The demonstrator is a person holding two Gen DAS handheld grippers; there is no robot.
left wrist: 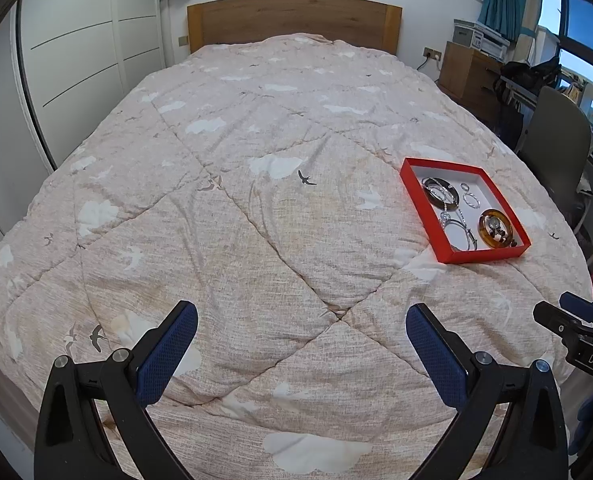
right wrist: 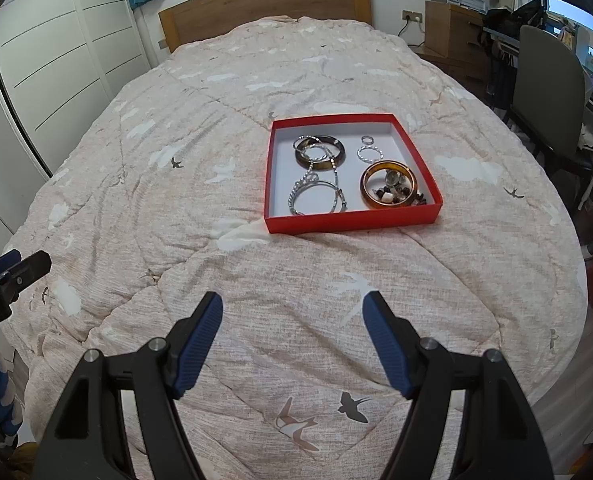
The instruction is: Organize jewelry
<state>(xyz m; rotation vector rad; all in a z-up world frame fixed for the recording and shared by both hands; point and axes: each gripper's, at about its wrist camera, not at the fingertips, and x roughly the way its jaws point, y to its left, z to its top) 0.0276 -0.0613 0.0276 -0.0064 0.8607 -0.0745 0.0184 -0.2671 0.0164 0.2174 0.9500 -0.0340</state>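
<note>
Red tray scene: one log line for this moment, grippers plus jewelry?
left gripper: open, empty | right gripper: open, empty | red tray: on bed quilt | jewelry: all in tray, amber bangle included

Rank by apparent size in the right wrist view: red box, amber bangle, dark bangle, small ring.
1. red box
2. amber bangle and dark bangle: look alike, unranked
3. small ring

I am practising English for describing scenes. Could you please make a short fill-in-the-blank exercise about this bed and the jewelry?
1. The jewelry lies in a shallow box whose outside is ____.
2. The box rests on the bed's ____.
3. The amber bangle lies ____ the box.
4. The jaws of the right gripper stand ____.

Missing words: red; quilt; inside; open
</note>
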